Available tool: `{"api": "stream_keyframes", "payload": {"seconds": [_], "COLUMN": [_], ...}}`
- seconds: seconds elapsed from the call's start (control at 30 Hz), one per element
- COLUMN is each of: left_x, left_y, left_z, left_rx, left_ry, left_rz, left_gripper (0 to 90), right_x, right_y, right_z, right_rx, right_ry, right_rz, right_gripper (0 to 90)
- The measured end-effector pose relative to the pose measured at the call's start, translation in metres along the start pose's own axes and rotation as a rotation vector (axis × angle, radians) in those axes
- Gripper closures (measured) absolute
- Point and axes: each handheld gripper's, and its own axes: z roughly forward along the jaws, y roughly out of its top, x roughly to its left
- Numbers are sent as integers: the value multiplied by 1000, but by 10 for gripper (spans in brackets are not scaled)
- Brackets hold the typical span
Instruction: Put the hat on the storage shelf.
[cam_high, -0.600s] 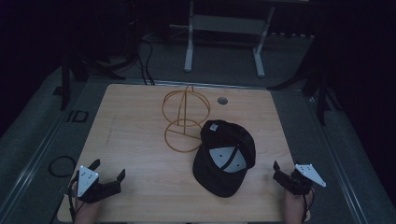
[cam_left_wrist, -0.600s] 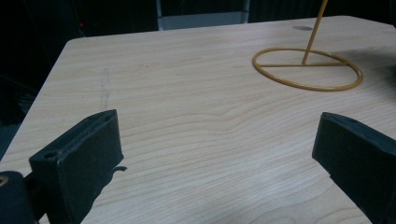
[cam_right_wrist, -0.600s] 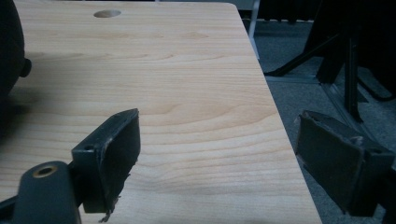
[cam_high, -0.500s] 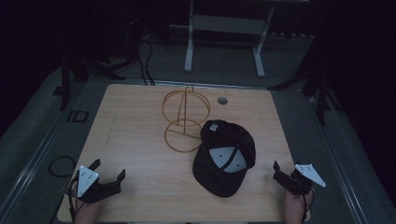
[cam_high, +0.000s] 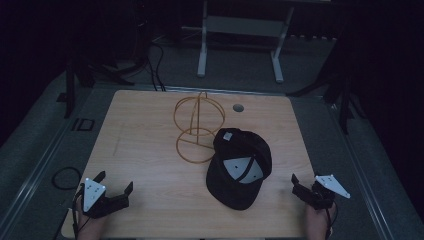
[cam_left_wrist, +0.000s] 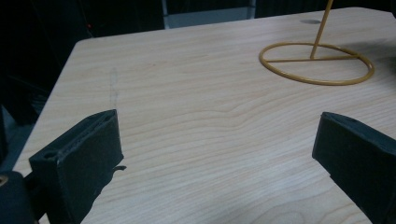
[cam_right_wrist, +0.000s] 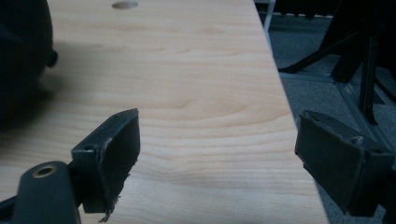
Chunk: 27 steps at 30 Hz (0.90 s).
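Both claws are released, jaws spread wide with nothing between them: the left claw (cam_high: 116, 192) sits low at the near left corner of the worktop (cam_high: 145, 150), the right claw (cam_high: 299, 184) at the near right edge, its outer jaw past the worktop's side in the right gripper view. The black cap (cam_high: 239, 167) lies between them, nearer the right claw but well apart from both, upside down with its pale inner lining up. Its long axis runs from the far side toward the near edge, slightly slanted, with the brim end nearest the person and the crown end pointing away. Just beside the cap's far left edge stands the yellow wire stand (cam_high: 197, 127), its ring base flat on the wood; whether cap and ring touch I cannot tell
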Motion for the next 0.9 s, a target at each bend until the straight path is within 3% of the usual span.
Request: {"api": "stream_keyframes", "payload": {"seconds": [0.07, 0.17, 0.23, 0.4, 0.67, 0.83, 0.9], "left_x": [0, -1, -2, -6, -15, -24, -28], "left_y": [-1, 0, 1, 1, 6, 12, 14], "left_z": [0, 0, 0, 2, 1, -3, -4], "left_rx": [5, 25, 17, 57, 86, 74, 61], "left_ry": [27, 44, 47, 30, -71, -175, -195], "left_rz": [2, -27, -27, -44, -62, -75, -64], "left_gripper": [20, 20, 20, 20, 20, 20, 20], "right_x": [-1, 3, 8, 29, 62, 82, 90], "right_y": [9, 22, 33, 57, 96, 118, 125], "right_z": [-5, -16, -23, -43, -60, -54, -49], "right_rx": [9, -10, -29, -54, -55, -12, -11], "right_ry": [53, 60, 94, 119, 237, 299, 336], "right_rz": [27, 12, 21, -58, -115, -154, -159], "right_gripper": [139, 130, 125, 121, 122, 128, 120]}}
